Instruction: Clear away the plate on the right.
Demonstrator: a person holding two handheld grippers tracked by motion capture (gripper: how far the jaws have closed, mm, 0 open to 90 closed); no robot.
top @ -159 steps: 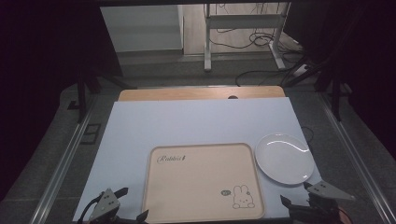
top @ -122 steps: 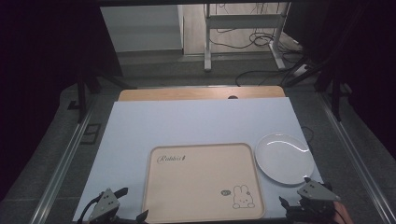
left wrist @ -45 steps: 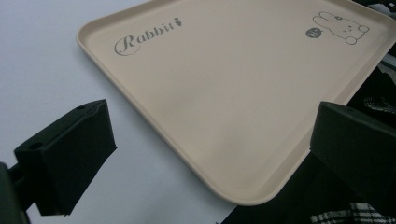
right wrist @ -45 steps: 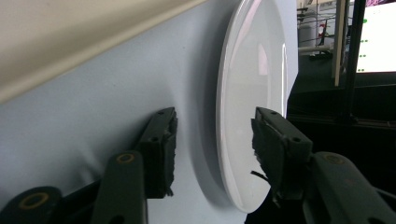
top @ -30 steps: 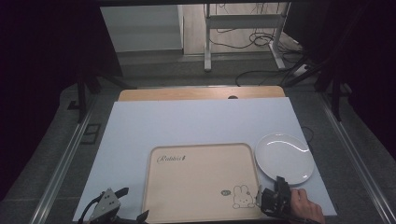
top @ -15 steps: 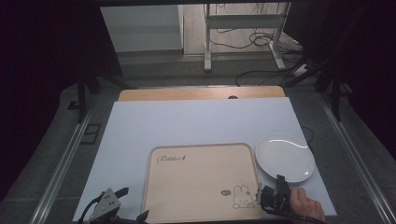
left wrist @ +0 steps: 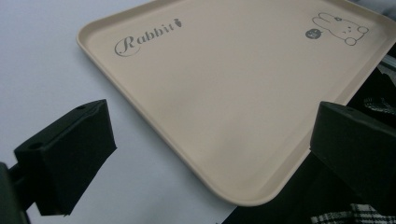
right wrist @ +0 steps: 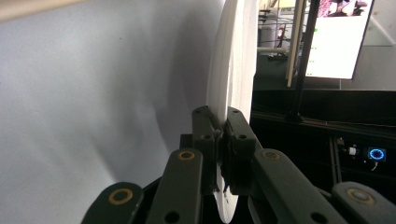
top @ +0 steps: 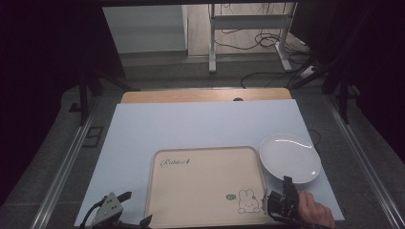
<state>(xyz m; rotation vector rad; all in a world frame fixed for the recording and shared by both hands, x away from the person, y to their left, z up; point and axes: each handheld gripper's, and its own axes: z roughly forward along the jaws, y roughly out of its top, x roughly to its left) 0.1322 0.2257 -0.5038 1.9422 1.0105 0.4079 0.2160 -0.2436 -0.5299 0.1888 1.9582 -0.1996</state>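
Right gripper (top: 285,188) pinches the near rim of the plate (top: 289,157) just beside the tray (top: 205,183), so lifting it across onto the tray seems next.

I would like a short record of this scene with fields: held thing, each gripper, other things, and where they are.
held thing: plate, white, its near rim clamped
right gripper: shut on the plate rim, jaws just closed on it; rim is between the pads in the right gripper view
left gripper: open, holds nothing, beside the tray's near left corner
tray: beige, bare, rabbit drawing at its near right corner, left of the plate
surface: pale blue mat on the table
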